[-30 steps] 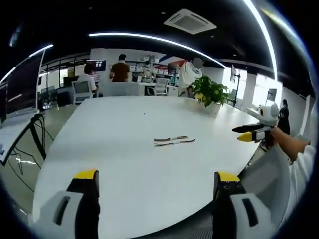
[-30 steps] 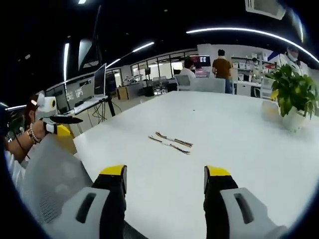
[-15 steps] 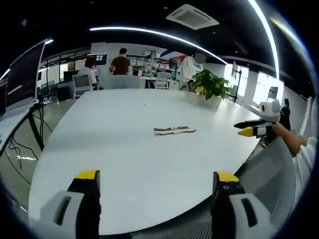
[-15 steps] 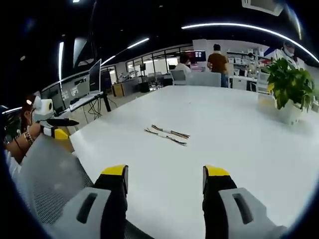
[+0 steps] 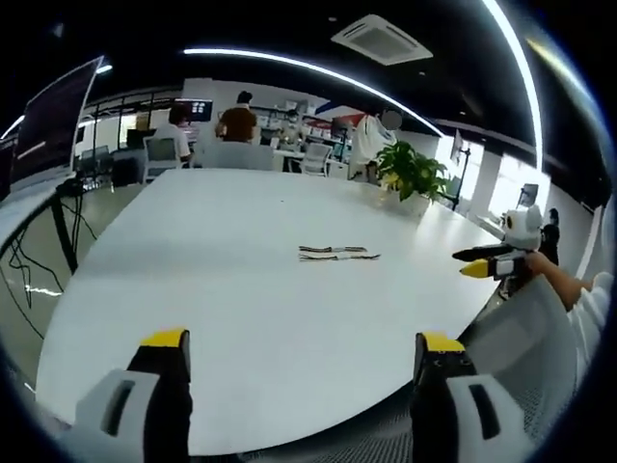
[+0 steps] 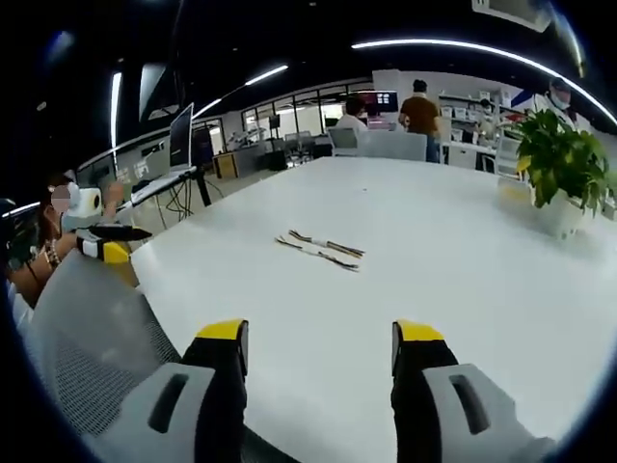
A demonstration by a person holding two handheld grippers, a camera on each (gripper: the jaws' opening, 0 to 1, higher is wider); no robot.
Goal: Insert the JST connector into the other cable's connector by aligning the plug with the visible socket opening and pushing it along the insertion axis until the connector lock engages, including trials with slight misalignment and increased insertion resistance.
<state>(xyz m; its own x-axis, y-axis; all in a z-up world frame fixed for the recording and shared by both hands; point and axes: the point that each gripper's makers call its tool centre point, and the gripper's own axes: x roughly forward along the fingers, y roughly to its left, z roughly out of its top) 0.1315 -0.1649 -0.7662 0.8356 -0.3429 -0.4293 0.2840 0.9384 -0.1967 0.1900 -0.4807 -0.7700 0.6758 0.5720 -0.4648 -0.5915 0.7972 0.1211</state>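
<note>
Cables: two thin multicoloured wire leads with small connectors [image 5: 336,254] [image 6: 318,250] lie side by side mid-way across the large white oval counter [image 5: 241,289] [image 6: 463,251]. Left claw [image 5: 302,340] and right claw [image 6: 319,331] hover wide apart, empty, near the counter's edge.

1. I can't make out any connector on the two cables [image 5: 337,254]; at 12 o'clock from my left jaws they are too small.
2. In the right gripper view the cables [image 6: 318,250] show no plug or socket either.
3. The left gripper [image 6: 111,238], at 9 o'clock, is partly hidden behind a mesh chair back [image 6: 82,328].
</note>
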